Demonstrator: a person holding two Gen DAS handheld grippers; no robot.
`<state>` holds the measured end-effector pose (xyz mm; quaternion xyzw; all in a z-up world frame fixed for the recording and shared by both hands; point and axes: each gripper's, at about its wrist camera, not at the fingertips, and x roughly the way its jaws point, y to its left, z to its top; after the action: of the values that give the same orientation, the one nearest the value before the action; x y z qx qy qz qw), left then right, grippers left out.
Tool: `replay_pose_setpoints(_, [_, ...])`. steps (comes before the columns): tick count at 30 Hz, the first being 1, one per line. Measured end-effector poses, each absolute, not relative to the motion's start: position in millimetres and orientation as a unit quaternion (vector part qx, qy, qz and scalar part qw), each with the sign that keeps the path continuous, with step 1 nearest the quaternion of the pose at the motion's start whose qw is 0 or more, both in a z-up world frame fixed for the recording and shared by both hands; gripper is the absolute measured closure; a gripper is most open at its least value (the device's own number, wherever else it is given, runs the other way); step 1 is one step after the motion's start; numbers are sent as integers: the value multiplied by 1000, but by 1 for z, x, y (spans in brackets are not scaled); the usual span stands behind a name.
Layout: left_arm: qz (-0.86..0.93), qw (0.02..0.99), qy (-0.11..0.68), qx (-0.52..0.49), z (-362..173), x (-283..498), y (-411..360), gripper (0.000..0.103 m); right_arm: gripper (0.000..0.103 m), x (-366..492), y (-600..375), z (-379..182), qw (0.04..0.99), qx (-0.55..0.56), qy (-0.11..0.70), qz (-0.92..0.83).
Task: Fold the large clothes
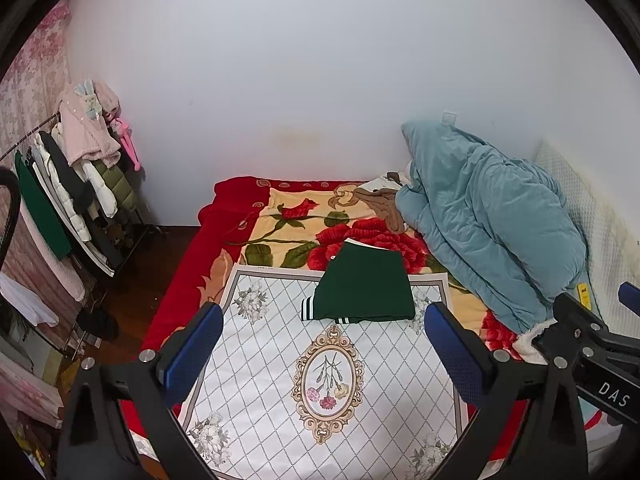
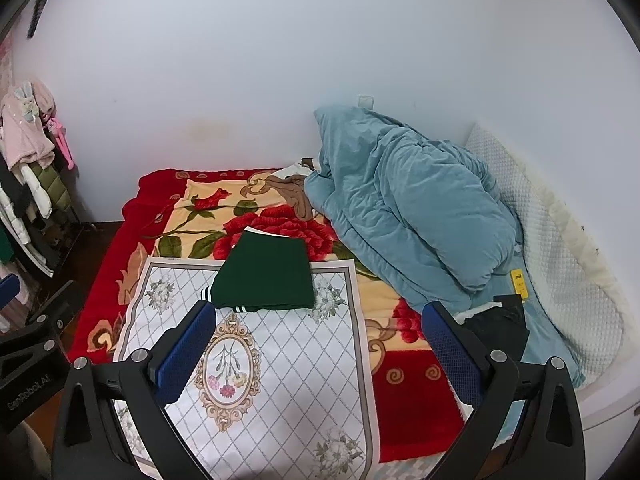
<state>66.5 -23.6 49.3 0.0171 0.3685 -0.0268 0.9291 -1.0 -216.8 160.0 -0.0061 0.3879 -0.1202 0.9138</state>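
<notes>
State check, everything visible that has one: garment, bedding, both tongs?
Green garment: folded, lying on the white mat.
Blue duvet: bunched up against the wall.
Left tongs: open, empty.
Right tongs: open, empty.
Clothes rack: full, coats hanging.

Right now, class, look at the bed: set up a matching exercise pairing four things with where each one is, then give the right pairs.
Things:
1. green garment
2. blue quilt
3. white mat
4. clothes rack

Places:
A. heaped against the wall on the right
B. standing on the floor, left of the bed
C. folded on the mat's far edge
D. spread flat over the flowered blanket

Pairs: 1-C, 2-A, 3-D, 4-B
</notes>
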Motion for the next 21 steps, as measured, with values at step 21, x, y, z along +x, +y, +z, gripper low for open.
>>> replay_pose_setpoints(21, [-24, 930, 366, 17, 52, 62, -20, 0, 0, -5, -214, 159, 915, -8, 386, -120])
